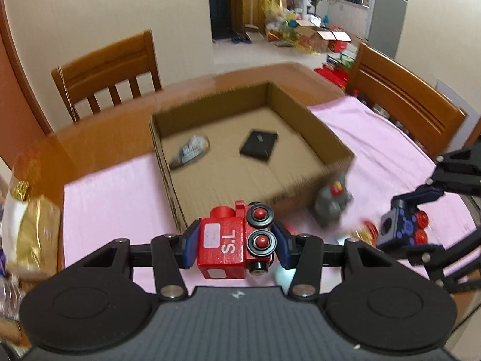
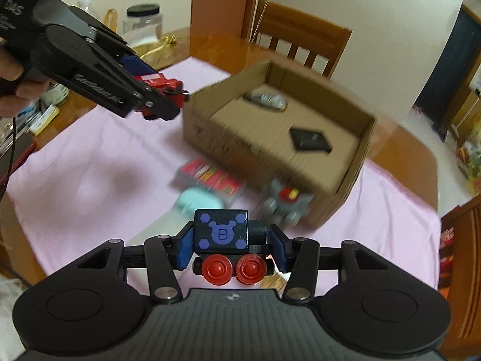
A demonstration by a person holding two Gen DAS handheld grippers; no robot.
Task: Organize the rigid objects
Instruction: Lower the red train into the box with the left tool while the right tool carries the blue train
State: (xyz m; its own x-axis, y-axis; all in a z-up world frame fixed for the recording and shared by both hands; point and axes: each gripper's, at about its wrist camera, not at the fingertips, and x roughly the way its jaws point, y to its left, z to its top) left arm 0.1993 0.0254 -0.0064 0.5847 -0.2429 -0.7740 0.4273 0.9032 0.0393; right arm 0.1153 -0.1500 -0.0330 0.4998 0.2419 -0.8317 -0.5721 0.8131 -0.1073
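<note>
My left gripper (image 1: 236,245) is shut on a red toy train (image 1: 231,245) marked "S.L", held above the pink cloth just before the open cardboard box (image 1: 300,194). It also shows in the right wrist view (image 2: 162,93). My right gripper (image 2: 230,240) is shut on a dark blue toy train (image 2: 224,234) with red wheels, also seen in the left wrist view (image 1: 399,225). The box holds a black flat case (image 1: 259,145) and a grey wrapped item (image 1: 192,150). A grey toy elephant (image 2: 284,201) stands against the box's front wall.
On the pink cloth (image 2: 90,165) lie a red packet (image 2: 210,177) and a mint round object (image 2: 198,201). Wooden chairs (image 1: 111,72) stand behind the table. A jar (image 2: 142,22), gold wrapping (image 1: 27,237) and clutter sit on the table's left.
</note>
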